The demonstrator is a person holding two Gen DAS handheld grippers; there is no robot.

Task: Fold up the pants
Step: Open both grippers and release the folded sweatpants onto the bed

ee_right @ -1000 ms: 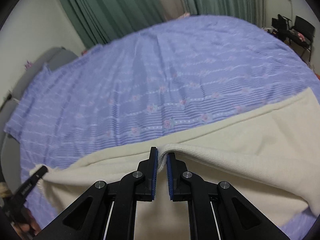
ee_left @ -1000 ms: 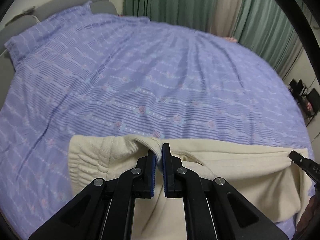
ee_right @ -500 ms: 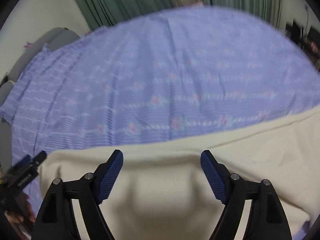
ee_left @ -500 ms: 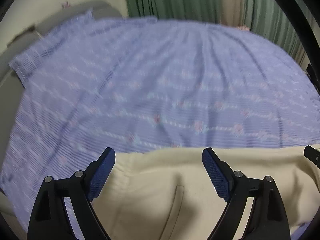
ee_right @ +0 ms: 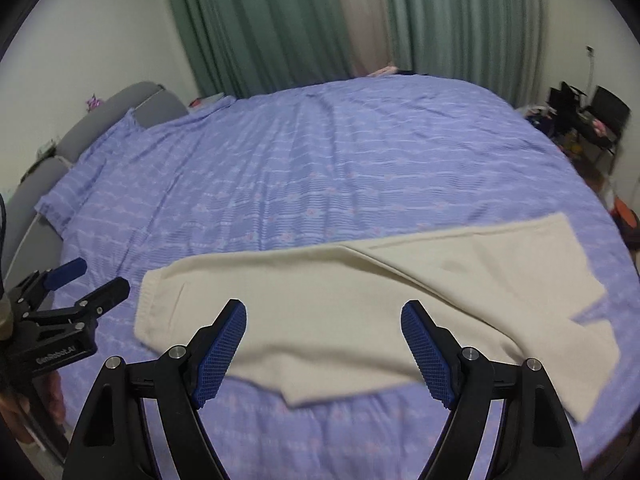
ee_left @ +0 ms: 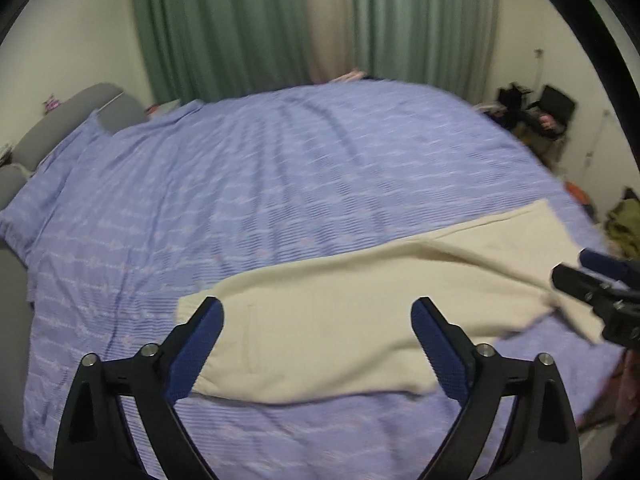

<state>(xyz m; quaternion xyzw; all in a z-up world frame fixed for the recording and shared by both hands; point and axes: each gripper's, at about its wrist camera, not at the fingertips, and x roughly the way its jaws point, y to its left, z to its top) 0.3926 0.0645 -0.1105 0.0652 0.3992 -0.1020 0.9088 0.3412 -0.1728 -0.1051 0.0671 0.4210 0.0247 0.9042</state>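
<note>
Currently one pair of cream pants (ee_right: 360, 304) lies flat on one bedspread (ee_right: 320, 168), long axis 9-to-3 o'clock, waistband at 9. Two grippers: left gripper (ee_left: 316, 340) and right gripper (ee_right: 324, 344), jaws wide, empty.

White lettering "GenRobot.AI" on black body of left claw (ee_right: 82, 282); nothing else legible.

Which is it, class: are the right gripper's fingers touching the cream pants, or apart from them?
Apart. In the left wrist view the right gripper hangs open above the pants.
</note>
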